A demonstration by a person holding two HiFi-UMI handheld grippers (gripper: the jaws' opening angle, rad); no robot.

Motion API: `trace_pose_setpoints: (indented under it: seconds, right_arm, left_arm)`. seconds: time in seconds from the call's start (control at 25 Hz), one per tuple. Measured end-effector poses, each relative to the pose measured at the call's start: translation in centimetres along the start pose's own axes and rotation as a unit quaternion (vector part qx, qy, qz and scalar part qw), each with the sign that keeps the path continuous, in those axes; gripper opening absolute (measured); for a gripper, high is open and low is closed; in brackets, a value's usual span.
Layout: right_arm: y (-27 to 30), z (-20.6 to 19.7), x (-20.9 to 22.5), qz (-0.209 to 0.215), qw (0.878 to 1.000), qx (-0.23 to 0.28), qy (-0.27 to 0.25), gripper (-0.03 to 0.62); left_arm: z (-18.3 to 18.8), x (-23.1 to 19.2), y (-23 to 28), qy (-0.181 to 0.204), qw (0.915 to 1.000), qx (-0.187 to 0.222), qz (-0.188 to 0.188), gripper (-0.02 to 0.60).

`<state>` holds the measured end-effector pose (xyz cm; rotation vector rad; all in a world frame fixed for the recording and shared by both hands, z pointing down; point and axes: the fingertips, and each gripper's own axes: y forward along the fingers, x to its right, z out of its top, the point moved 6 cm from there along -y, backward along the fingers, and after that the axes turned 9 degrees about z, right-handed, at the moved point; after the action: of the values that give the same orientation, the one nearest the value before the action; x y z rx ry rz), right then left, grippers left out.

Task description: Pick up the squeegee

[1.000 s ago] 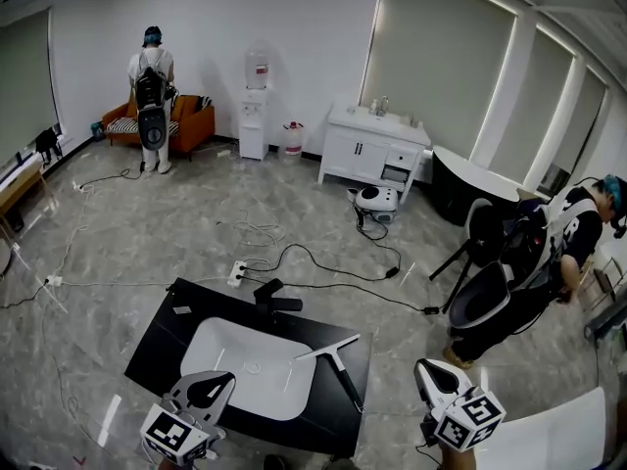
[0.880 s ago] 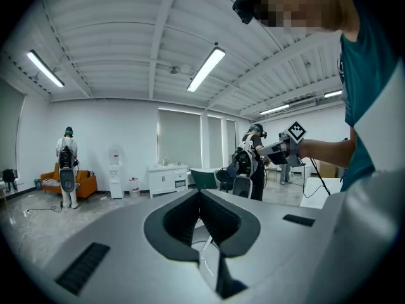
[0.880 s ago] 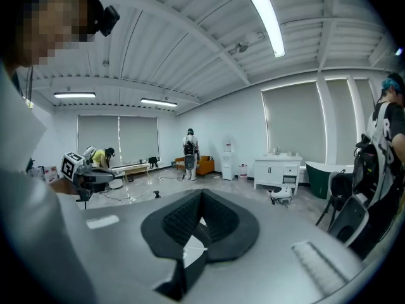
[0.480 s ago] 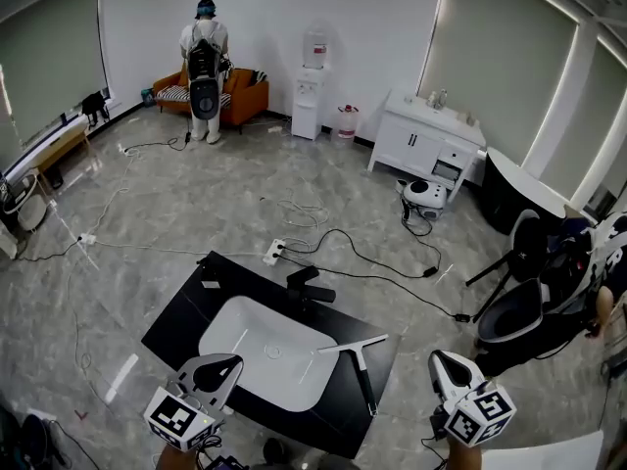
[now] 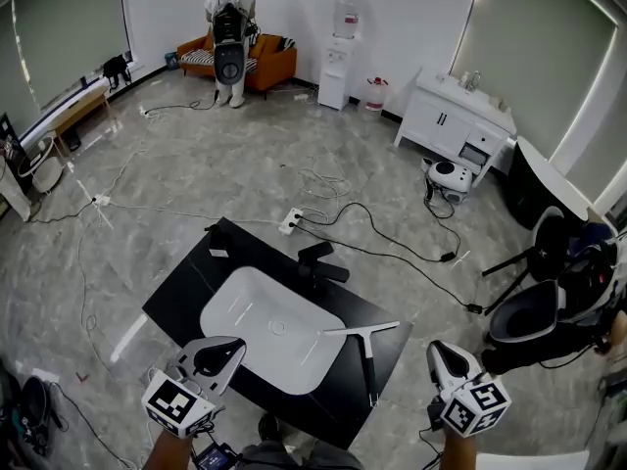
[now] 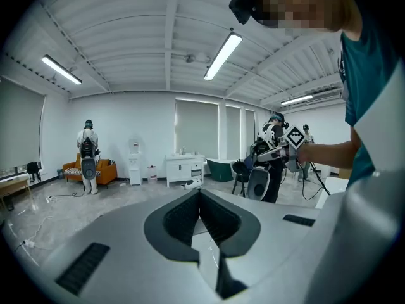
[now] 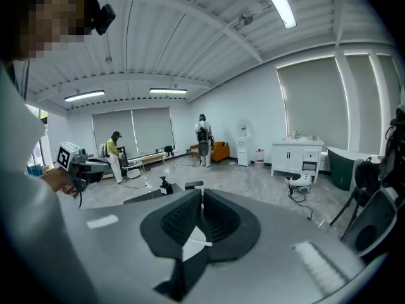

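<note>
The squeegee (image 5: 364, 333) lies on the black counter (image 5: 186, 287) at the right rim of the white sink (image 5: 269, 326), its pale blade crosswise and its black handle pointing to the near edge. My left gripper (image 5: 231, 347) hovers over the counter's near edge, left of the squeegee, shut and empty. My right gripper (image 5: 437, 351) hangs over the floor just off the counter's right corner, apart from the handle. Its jaws have just been opening by a sliver but stand practically together, with nothing between them. In the left gripper view the right gripper (image 6: 288, 145) shows ahead.
A black faucet (image 5: 318, 262) stands at the sink's far rim. Cables and a power strip (image 5: 291, 221) lie on the floor beyond. A black chair (image 5: 537, 313) is at the right, a white vanity (image 5: 451, 116) behind it. A person (image 5: 231, 27) stands by an orange sofa (image 5: 257, 59).
The head view has shifted, so the counter sits higher and more central. Both grippers have sunk and come closer to the counter's near edge. The squeegee has not moved on the counter.
</note>
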<state>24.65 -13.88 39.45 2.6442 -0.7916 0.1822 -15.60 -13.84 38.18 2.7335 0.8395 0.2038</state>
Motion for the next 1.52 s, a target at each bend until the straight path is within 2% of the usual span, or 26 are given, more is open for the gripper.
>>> trace_pose_setpoints:
  seconds: [0.36, 0.6, 0.92, 1.04, 1.52]
  right_arm:
    - [4.5, -4.5, 2.8, 0.021, 0.998, -0.047, 0.023, 0.031]
    - [7.1, -7.4, 4.4, 0.03, 0.996, -0.071, 0.038, 0.037]
    - [9.7, -11.2, 5.3, 0.044, 0.992, -0.105, 0.056, 0.05]
    - [10.5, -12.8, 5.7, 0.047, 0.99, -0.12, 0.061, 0.06]
    - [14.2, -20.5, 6.8, 0.055, 0.976, -0.195, 0.084, 0.153]
  left_arm:
    - [-2.0, 0.4, 2.7, -0.009, 0.9998, -0.018, -0.001, 0.006]
    - [-3.4, 0.9, 4.4, -0.035, 0.999, -0.029, 0.002, 0.006]
    - [-5.6, 1.0, 6.0, -0.031, 0.9983, -0.049, 0.004, 0.006]
    - [-6.9, 1.2, 6.5, -0.043, 0.9977, -0.053, 0.001, 0.006]
    - [-10.5, 1.3, 8.1, -0.068, 0.9949, -0.074, 0.006, 0.006]
